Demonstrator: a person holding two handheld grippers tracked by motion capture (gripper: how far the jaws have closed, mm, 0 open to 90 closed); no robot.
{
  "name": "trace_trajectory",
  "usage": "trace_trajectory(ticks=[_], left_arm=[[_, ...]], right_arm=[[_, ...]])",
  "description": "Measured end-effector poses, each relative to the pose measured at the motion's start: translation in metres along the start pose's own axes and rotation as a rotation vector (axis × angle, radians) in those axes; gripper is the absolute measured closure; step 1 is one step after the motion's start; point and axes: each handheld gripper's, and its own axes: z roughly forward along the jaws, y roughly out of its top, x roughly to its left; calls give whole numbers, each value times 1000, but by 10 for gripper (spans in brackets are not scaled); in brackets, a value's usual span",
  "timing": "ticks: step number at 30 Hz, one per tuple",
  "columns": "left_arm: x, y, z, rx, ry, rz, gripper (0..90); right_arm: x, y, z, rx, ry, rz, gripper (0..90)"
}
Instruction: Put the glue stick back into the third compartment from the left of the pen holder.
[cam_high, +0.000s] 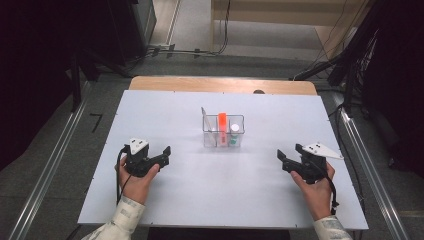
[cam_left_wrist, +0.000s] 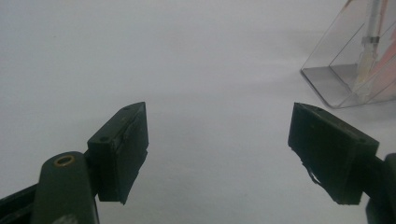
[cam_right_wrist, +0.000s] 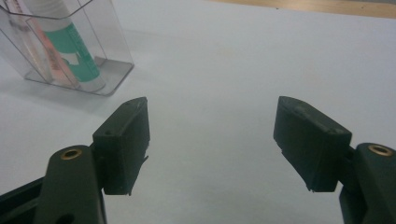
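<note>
A clear plastic organizer (cam_high: 223, 132) stands upright near the middle of the white counter (cam_high: 200, 190), between the two hands and a little farther back. Its see-through walls divide it into narrow compartments. Inside stand an orange marker (cam_high: 222, 123), a white-capped tube with a green label (cam_high: 234, 135) to its right, and a thin pale stick (cam_high: 204, 120) leaning at the left end. The left tongs (cam_high: 165, 154) and right tongs (cam_high: 281, 160) rest low on the counter, well apart from the organizer, each pointing inward with jaws spread wide and gripping nothing.
</note>
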Motion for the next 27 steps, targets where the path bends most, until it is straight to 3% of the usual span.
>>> trace_trajectory(ticks=[27], left_arm=[[3, -3, -6, 6, 2, -7, 200]], right_arm=[[-29, -12, -16, 9, -70, 42, 251]])
